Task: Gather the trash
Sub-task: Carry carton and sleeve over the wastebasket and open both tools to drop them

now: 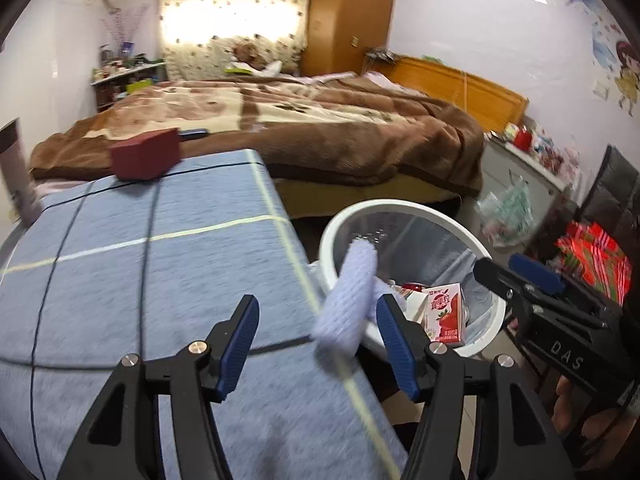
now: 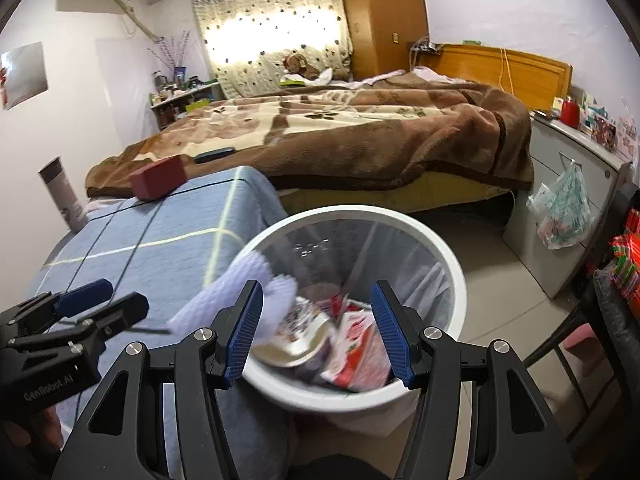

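Left wrist view: the left gripper [image 1: 316, 344] stands with its blue-padded jaws wide apart and holds nothing, above the blue checked cloth [image 1: 140, 280] that covers a table. A pale lilac foam net sleeve [image 1: 352, 296], blurred, shows between the fingers over the table edge and the rim of the white trash bin [image 1: 332, 232]; whether it touches either cannot be told. Inside the bin, which has a clear liner, stands a red-and-white drink carton [image 1: 444, 316] printed with strawberries and Chinese characters too small to read. At the right edge the right gripper [image 1: 516, 276] appears side-on, its body lettered "DAS". A dark red box [image 1: 144, 158] sits at the far end of the cloth, beside the brown blanket [image 1: 320, 128] on the bed. Right wrist view: the right gripper [image 2: 316, 330] is likewise spread wide and empty, over the bin [image 2: 448, 248], with the sleeve [image 2: 240, 292] at the bin's left rim. The left gripper [image 2: 100, 304] shows at lower left, marked "GenRobot.AI".
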`<state>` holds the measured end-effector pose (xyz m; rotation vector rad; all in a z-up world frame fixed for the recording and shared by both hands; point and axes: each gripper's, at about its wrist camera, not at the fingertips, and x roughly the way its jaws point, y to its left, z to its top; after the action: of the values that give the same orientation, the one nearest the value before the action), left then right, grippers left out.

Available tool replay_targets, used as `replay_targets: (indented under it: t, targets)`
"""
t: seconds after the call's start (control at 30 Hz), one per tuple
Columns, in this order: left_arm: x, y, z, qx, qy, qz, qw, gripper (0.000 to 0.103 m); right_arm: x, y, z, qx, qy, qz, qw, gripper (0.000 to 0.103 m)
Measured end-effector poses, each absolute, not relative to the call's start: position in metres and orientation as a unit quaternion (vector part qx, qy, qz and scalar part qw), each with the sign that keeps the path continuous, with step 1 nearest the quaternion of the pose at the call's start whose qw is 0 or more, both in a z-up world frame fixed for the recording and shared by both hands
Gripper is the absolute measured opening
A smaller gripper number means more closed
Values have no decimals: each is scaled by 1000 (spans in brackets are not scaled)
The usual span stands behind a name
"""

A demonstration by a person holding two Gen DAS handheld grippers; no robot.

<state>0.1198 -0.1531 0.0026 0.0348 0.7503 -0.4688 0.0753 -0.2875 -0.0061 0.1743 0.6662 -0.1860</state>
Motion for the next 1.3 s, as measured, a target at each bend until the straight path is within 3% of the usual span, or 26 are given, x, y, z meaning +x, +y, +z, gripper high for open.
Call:
replay_targets:
  t: [0.57,1.3]
  targets:
    - [94,-109,0,22,349,-202,915,67,55,-259,-6,79,306,-73,946,58]
    - [157,-240,-52,30,420,-333,844,66,42,-311,-2,89,286,-156,941,58]
